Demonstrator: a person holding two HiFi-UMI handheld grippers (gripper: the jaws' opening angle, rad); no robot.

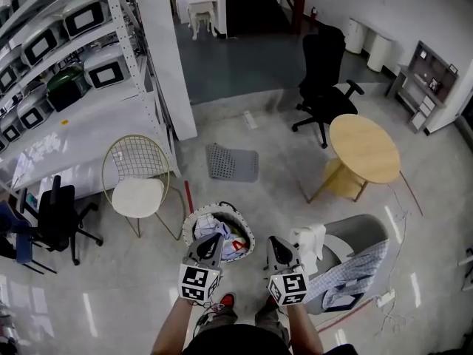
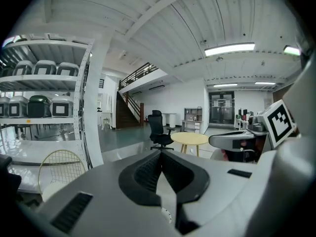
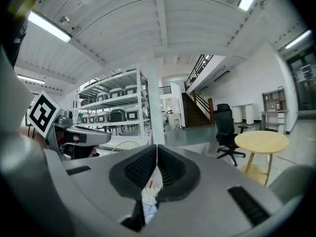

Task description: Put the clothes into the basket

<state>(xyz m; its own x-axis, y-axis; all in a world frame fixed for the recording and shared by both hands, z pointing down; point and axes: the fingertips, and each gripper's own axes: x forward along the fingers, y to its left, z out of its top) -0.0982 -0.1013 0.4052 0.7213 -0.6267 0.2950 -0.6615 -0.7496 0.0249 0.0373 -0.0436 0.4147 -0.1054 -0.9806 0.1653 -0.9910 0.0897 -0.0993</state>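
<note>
A round basket point(image 1: 195, 218) with a patterned rim stands on the floor right in front of me, with several clothes point(image 1: 235, 242) piled inside. Just right of it is a grey armchair point(image 1: 358, 232). A white garment point(image 1: 310, 238) lies on its near side and a blue checked shirt point(image 1: 356, 271) hangs over its front. My left gripper point(image 1: 213, 240) hovers over the basket, shut and empty, its tips meeting in the left gripper view point(image 2: 160, 154). My right gripper point(image 1: 275, 243) is held between basket and armchair, also shut with nothing in it point(image 3: 157, 149).
A gold wire chair point(image 1: 140, 174) stands left of the basket and a grey mat point(image 1: 232, 163) lies beyond it. A round wooden table point(image 1: 363, 148) and a black office chair point(image 1: 324, 72) are further right. White shelving point(image 1: 74, 43) with appliances lines the left side.
</note>
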